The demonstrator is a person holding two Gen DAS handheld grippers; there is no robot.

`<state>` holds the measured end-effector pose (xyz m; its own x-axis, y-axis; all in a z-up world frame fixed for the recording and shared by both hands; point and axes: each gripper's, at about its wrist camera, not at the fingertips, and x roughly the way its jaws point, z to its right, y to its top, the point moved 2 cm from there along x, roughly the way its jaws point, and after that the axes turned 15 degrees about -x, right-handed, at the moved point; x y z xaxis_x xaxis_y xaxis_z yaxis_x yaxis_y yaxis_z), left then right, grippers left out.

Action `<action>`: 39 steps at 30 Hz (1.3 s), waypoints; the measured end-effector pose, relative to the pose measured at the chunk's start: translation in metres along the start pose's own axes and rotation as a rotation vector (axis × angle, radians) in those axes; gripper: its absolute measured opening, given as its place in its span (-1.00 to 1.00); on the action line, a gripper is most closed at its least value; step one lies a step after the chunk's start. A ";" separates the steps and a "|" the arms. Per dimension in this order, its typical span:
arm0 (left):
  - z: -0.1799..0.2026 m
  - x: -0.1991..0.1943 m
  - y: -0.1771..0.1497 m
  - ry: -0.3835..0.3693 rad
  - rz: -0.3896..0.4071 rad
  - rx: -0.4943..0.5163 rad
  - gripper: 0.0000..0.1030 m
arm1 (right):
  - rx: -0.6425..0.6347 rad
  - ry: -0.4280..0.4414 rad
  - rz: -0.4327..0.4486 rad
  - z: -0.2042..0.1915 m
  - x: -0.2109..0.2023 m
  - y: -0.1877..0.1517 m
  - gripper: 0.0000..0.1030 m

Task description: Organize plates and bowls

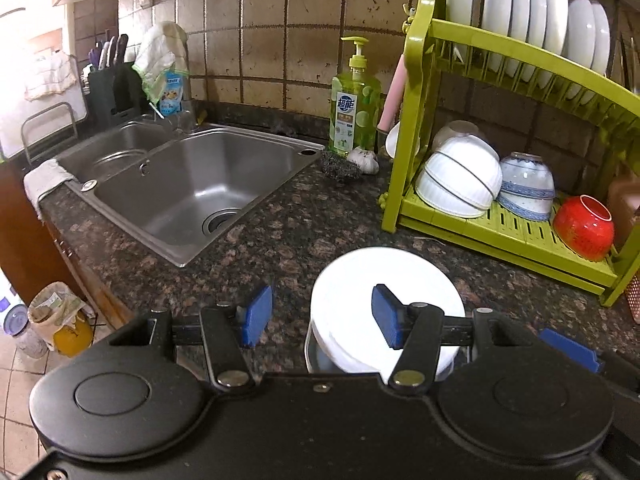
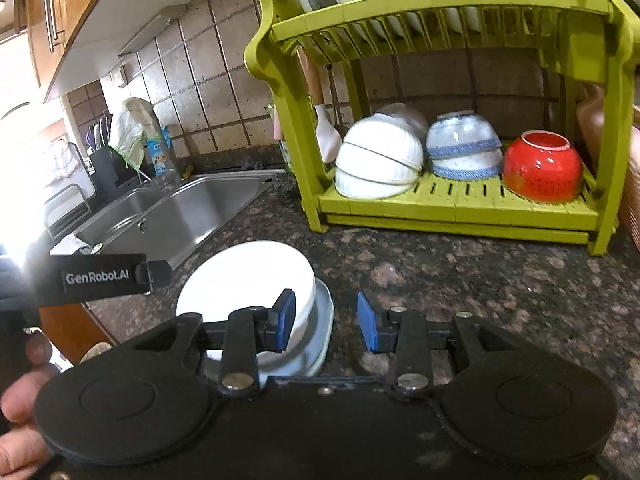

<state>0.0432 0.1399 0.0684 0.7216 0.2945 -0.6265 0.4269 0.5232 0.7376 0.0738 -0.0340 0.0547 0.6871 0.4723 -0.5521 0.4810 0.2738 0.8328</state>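
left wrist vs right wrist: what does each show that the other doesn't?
Left wrist only: the dish soap bottle, garlic bulb, sink drain, and floor containers below the counter edge.

Right wrist only: a hand at the lower left, the GenRobot.AI strap, and the wooden cabinet overhead.

Both: the white plate on a metal tray, the green dish rack with upturned white, blue-patterned and red bowls, the sink. Left gripper and right gripper are open, holding nothing.

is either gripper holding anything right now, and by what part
Nothing is held. The left gripper and right gripper are both open above the white plate, their fingers not closed on its rim.
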 end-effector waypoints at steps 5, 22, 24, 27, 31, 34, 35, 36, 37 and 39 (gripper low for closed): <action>0.003 -0.002 -0.019 0.021 -0.059 -0.011 0.17 | 0.019 0.013 -0.039 0.006 -0.009 -0.015 -0.27; 0.000 -0.005 -0.071 0.043 -0.078 0.078 0.17 | 0.018 -0.008 -0.104 0.017 -0.019 -0.048 -0.27; -0.001 -0.002 -0.073 0.040 -0.090 0.076 0.17 | 0.019 -0.015 -0.110 0.017 -0.017 -0.050 -0.27; -0.003 0.000 -0.074 0.028 -0.098 0.072 0.17 | 0.016 -0.019 -0.117 0.018 -0.014 -0.051 -0.27; -0.005 0.000 -0.075 0.037 -0.094 0.079 0.17 | 0.019 -0.024 -0.116 0.018 -0.012 -0.051 -0.27; -0.006 0.000 -0.076 0.032 -0.101 0.080 0.17 | 0.017 -0.027 -0.112 0.017 -0.013 -0.049 -0.27; -0.006 0.000 -0.076 0.033 -0.099 0.084 0.17 | 0.014 -0.027 -0.110 0.017 -0.013 -0.049 -0.27; -0.005 -0.001 -0.077 0.034 -0.095 0.088 0.17 | 0.010 -0.027 -0.109 0.016 -0.013 -0.049 -0.27; -0.005 -0.001 -0.077 0.035 -0.092 0.090 0.17 | 0.007 -0.027 -0.108 0.016 -0.013 -0.049 -0.27; -0.006 -0.001 -0.077 0.035 -0.091 0.094 0.17 | 0.003 -0.027 -0.111 0.014 -0.012 -0.049 -0.27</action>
<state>0.0063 0.1035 0.0107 0.6591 0.2776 -0.6990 0.5400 0.4723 0.6967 0.0500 -0.0651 0.0200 0.6439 0.4169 -0.6415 0.5561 0.3208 0.7667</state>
